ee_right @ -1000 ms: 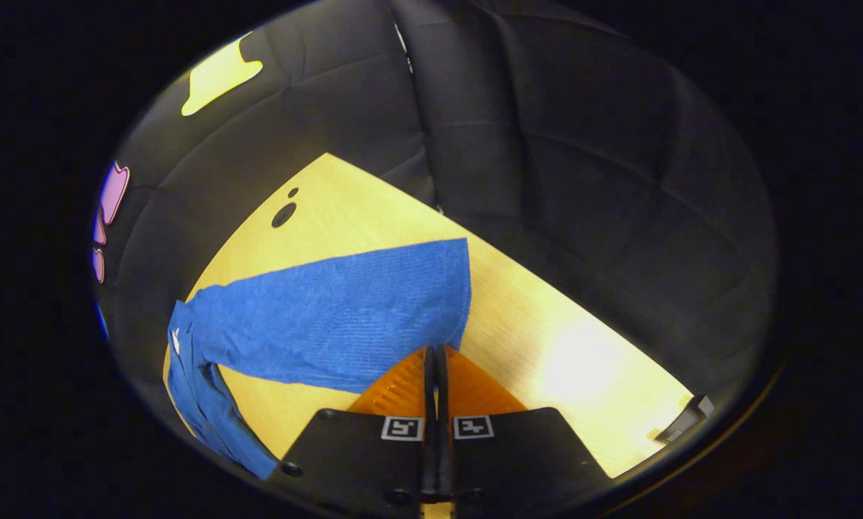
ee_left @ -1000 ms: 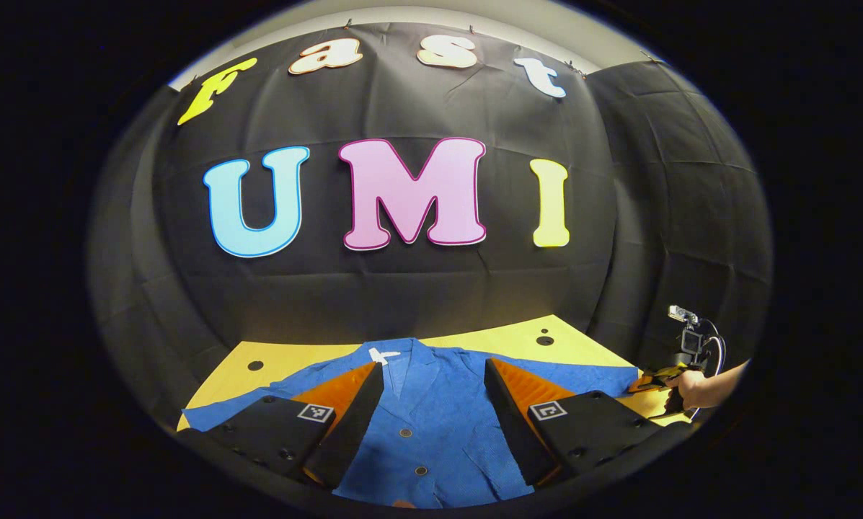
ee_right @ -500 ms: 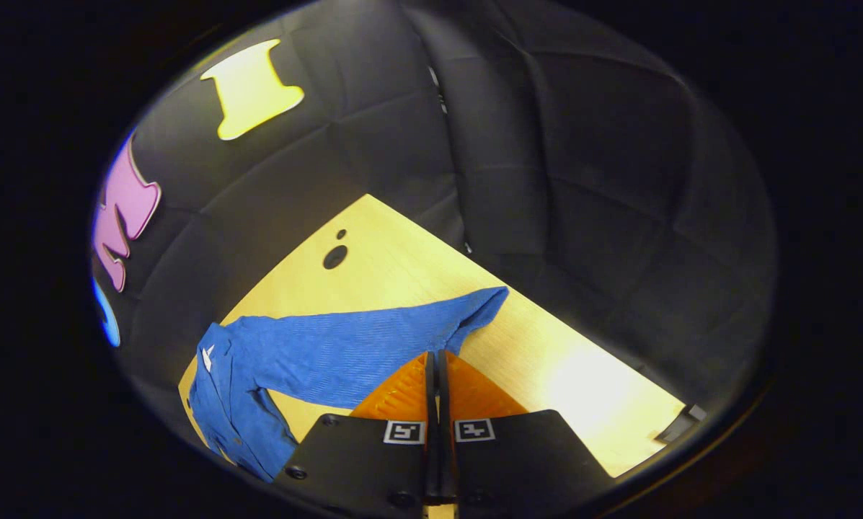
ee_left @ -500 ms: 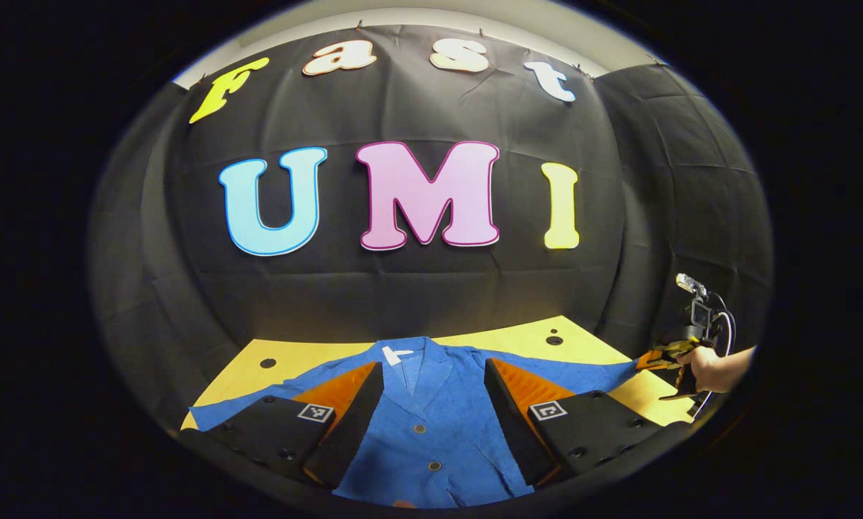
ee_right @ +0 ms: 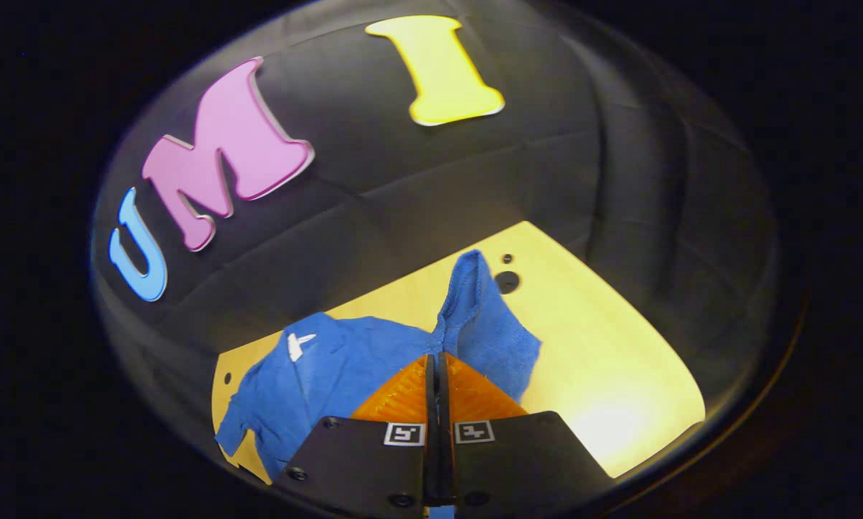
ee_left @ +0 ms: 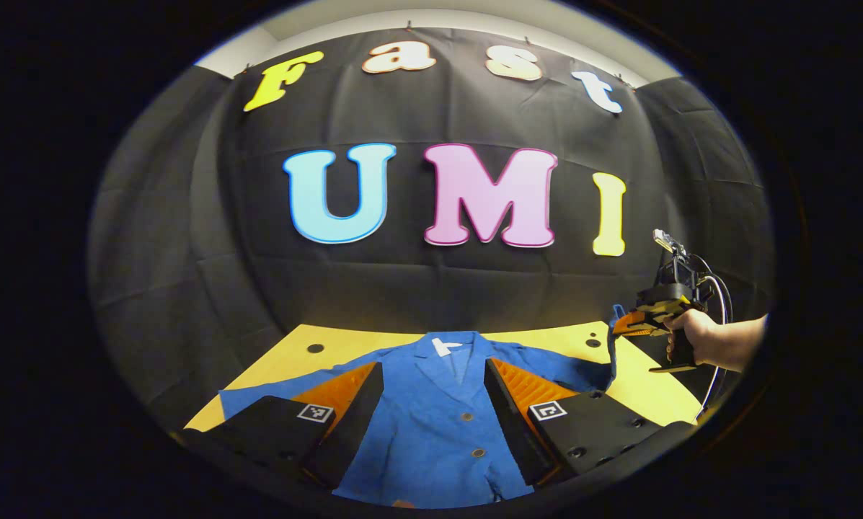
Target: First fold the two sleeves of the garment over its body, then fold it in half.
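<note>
A blue buttoned garment (ee_left: pixel 442 414) lies face up on the yellow table (ee_left: pixel 655 393), collar toward the wall. My left gripper (ee_left: pixel 431 371) hovers open over its body, fingers wide apart with nothing between them. At the right of the left gripper view a hand holds the right gripper (ee_left: pixel 629 323) above the table, and the garment's sleeve (ee_left: pixel 610 353) hangs from its tip. In the right gripper view my right gripper (ee_right: pixel 435 358) is shut on that sleeve (ee_right: pixel 485 324), whose cuff end stands up bunched beyond the fingertips. The garment's body (ee_right: pixel 316 375) spreads to the left.
The table top (ee_right: pixel 618 375) has small dark round holes near its back corners (ee_left: pixel 315 348) (ee_right: pixel 507 281). The black cloth wall closes in behind and at both sides. Bare table lies to the right of the lifted sleeve.
The right gripper has lifted the sleeve off the table and carried it up and inward toward the garment's body, turning as it went. The left gripper has shifted slightly left and stays open.
</note>
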### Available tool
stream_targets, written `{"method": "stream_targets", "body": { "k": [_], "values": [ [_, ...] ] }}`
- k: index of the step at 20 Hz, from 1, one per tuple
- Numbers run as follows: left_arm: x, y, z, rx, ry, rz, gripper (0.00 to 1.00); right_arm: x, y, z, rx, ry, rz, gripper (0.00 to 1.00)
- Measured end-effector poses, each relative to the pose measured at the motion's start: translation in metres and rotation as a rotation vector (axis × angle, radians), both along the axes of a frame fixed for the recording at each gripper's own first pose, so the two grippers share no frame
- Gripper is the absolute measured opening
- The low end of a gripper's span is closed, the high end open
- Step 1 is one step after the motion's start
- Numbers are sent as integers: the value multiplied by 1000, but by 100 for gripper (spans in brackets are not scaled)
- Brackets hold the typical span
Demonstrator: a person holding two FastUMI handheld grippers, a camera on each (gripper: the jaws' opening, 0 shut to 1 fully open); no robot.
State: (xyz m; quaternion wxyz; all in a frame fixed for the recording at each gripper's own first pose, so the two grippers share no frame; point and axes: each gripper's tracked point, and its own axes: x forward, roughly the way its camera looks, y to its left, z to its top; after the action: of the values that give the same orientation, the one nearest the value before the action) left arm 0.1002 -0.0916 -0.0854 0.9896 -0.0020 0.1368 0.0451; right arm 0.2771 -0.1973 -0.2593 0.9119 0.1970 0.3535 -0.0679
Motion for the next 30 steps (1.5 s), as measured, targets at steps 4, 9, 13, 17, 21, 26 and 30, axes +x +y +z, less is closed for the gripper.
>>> {"method": "stream_targets", "body": {
  "k": [4, 9, 13, 17, 21, 26, 30],
  "values": [
    [-27, 56, -12, -14, 33, 127, 81, 28, 110, -7, 64, 2, 123, 1],
    [-68, 126, -26, -7, 79, 284, 81, 37, 262, -26, 144, 22, 287, 0],
    [-95, 166, -40, -2, 109, 372, 81, 35, 339, -64, 204, 62, 310, 0],
    [-107, 183, -64, -33, 123, 395, 81, 24, 371, -102, 213, 92, 312, 24],
    [-95, 202, -107, -107, 168, 384, 82, 14, 374, -117, 136, 57, 348, 98],
    [-63, 254, -141, -150, 172, 428, 83, 2, 367, -82, 45, -110, 405, 98],
    [-29, 315, -171, -148, 191, 532, 83, -26, 357, -62, -4, -189, 468, 98]
  ]
}}
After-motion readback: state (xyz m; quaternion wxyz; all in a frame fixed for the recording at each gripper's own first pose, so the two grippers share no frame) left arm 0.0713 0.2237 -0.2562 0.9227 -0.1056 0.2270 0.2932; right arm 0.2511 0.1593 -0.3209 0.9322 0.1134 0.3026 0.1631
